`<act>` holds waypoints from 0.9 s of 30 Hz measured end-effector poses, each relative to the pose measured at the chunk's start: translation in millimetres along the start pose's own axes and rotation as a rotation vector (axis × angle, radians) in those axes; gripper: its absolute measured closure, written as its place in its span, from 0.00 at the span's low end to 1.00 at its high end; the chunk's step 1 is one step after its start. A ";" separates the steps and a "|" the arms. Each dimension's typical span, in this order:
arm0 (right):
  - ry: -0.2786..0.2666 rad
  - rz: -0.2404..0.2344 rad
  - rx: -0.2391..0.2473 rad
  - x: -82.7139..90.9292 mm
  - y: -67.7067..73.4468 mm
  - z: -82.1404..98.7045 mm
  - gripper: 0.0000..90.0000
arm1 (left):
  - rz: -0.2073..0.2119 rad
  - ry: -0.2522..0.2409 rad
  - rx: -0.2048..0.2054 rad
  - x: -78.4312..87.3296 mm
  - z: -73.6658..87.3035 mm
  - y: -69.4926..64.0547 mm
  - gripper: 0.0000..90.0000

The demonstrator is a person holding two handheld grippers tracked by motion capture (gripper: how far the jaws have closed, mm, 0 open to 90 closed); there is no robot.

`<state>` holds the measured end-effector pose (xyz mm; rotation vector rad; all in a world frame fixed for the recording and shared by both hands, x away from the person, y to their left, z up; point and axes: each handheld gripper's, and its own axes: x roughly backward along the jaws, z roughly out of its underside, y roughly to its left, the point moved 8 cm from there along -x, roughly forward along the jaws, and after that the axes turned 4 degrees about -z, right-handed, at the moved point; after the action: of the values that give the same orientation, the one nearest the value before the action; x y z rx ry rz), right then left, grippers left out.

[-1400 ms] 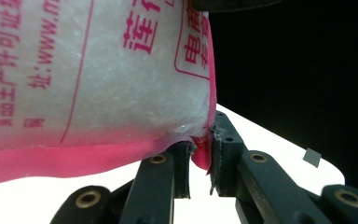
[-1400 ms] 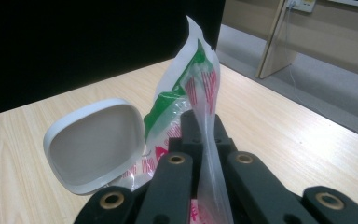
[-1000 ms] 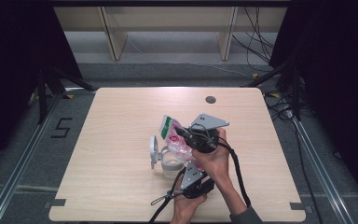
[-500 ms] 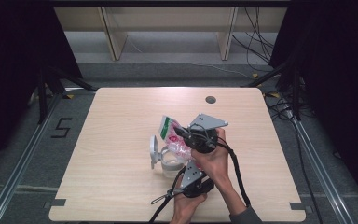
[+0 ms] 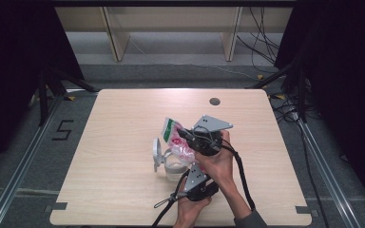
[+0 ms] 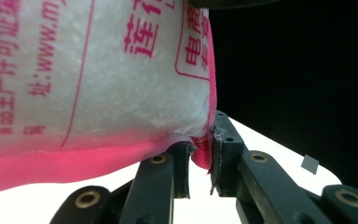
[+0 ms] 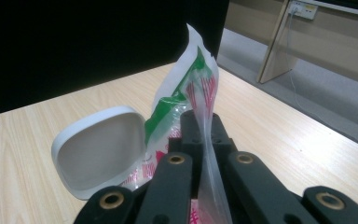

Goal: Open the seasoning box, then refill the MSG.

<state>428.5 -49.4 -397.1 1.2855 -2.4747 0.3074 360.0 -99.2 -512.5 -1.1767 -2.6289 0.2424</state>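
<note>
Wood table [image 5: 123, 142] is lying under my grippers; right gripper [image 7: 204, 135] and left gripper [image 6: 200, 154] are both pinching the bag [image 5: 173, 135], shelving [image 5: 171, 28] standing beyond.

The right gripper [image 5: 183, 134] had a black, rounded body topped by a grey three-cornered plate [image 5: 212, 124] with small dark dots at its corners. Just nearer the person than that plate sat the left gripper [image 5: 186, 167], also black, carrying a smaller grey plate. A thick black cable [image 5: 241, 176] curved from beneath the upper plate toward the table's near edge, and a thinner looped one trailed near it. A grey sleeve cuff [image 5: 249, 221] showed beside the thick cable's lower end. In both gripper views the jaws were black linked bars fastened with brass-coloured rivets [image 7: 176, 159].
</note>
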 end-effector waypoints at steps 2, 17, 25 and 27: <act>0.006 0.000 0.007 0.1 -0.5 0.0 1.00 | 0.000 0.000 0.004 -0.6 -0.4 0.1 0.88; 0.004 -0.013 0.000 1.4 -0.1 -2.9 1.00 | 0.003 0.001 -0.001 -2.0 -3.1 0.8 0.88; -0.006 -0.008 -0.002 0.0 0.3 -4.0 1.00 | 0.006 -0.003 0.003 -1.5 -3.4 0.9 0.88; 0.005 -0.017 0.003 0.5 0.3 -3.4 1.00 | 0.005 -0.004 0.001 -1.5 -3.4 1.0 0.88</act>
<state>428.6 -48.4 -393.7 1.3051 -2.4584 0.3097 362.6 -99.5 -509.7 -1.1840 -2.6290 0.2477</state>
